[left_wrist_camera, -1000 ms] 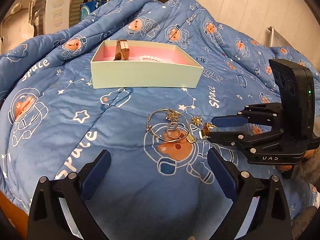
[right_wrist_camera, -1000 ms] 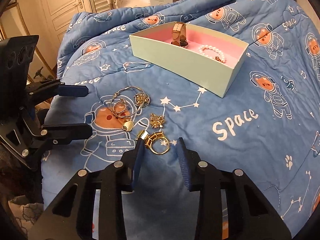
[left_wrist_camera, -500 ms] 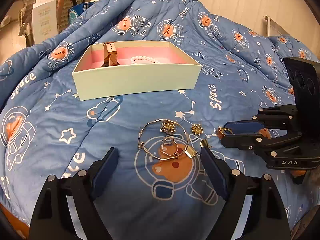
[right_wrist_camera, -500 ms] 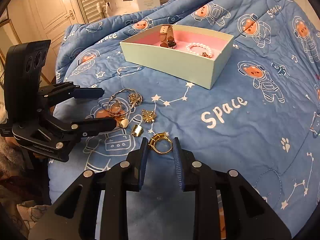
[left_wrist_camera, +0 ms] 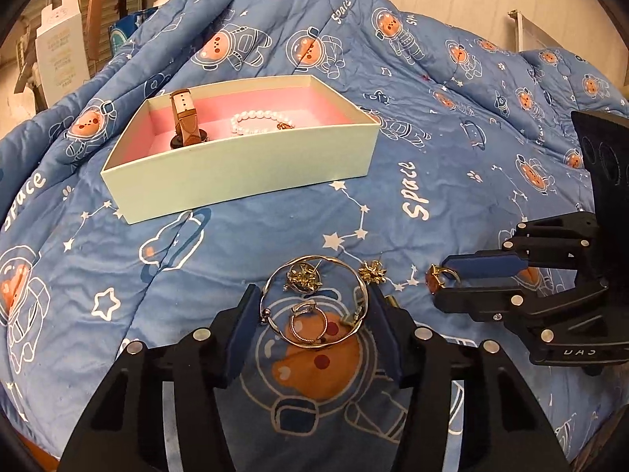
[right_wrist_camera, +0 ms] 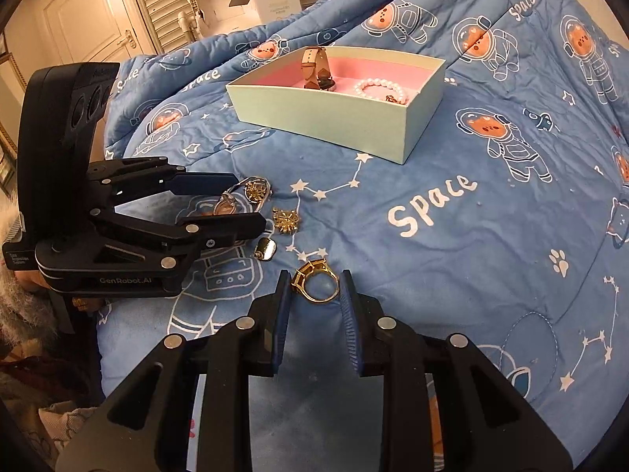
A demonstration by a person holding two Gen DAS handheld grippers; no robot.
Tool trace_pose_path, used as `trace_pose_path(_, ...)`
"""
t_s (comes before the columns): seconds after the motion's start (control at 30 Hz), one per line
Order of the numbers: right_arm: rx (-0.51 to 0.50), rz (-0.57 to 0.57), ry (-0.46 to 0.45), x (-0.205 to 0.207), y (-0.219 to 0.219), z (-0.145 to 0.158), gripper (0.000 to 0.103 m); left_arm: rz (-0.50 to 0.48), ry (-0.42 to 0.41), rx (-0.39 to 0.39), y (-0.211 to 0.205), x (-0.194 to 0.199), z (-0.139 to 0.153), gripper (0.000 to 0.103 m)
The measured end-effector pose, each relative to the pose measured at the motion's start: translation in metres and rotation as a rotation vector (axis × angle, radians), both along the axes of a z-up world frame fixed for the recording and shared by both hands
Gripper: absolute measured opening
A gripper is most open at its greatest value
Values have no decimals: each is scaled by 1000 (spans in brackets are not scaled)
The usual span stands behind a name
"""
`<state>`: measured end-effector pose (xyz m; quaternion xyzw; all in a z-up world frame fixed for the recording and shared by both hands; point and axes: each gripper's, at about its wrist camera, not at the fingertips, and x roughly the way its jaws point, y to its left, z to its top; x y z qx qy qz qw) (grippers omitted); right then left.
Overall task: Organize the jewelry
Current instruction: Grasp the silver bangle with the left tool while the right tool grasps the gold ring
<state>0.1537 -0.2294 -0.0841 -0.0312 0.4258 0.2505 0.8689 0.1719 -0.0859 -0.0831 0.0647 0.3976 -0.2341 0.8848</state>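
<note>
A mint box [left_wrist_camera: 243, 175] with a pink lining sits on the blue quilt and holds a brown watch [left_wrist_camera: 184, 120] and a pearl bracelet [left_wrist_camera: 259, 120]; the box also shows in the right wrist view [right_wrist_camera: 326, 122]. My right gripper [right_wrist_camera: 314, 289] is shut on a gold ring [right_wrist_camera: 314, 283] with an amber stone, lifted just off the quilt; the ring also shows in the left wrist view [left_wrist_camera: 440, 277]. My left gripper [left_wrist_camera: 314, 310] has closed onto a gold bangle [left_wrist_camera: 314, 303] from both sides. A small ring [left_wrist_camera: 308, 324] and a gold earring [left_wrist_camera: 304, 277] lie inside the bangle.
A gold snowflake earring [right_wrist_camera: 286, 219] and a small gold tag [right_wrist_camera: 266, 249] lie loose on the quilt [right_wrist_camera: 471, 236] between the grippers. A white carton [left_wrist_camera: 59, 55] and shelves stand behind the bed. A door [right_wrist_camera: 82, 19] is at the far left.
My right gripper closed on the gold ring and lifted it slightly. My left gripper moved forward and narrowed until its fingers reached the bangle.
</note>
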Motion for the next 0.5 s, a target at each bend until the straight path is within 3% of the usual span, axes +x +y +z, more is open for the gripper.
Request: trace_pose_path(0.5, 42, -9, 2, -3, 2, 11, 26, 81, -36, -99, 29, -25, 25, 53)
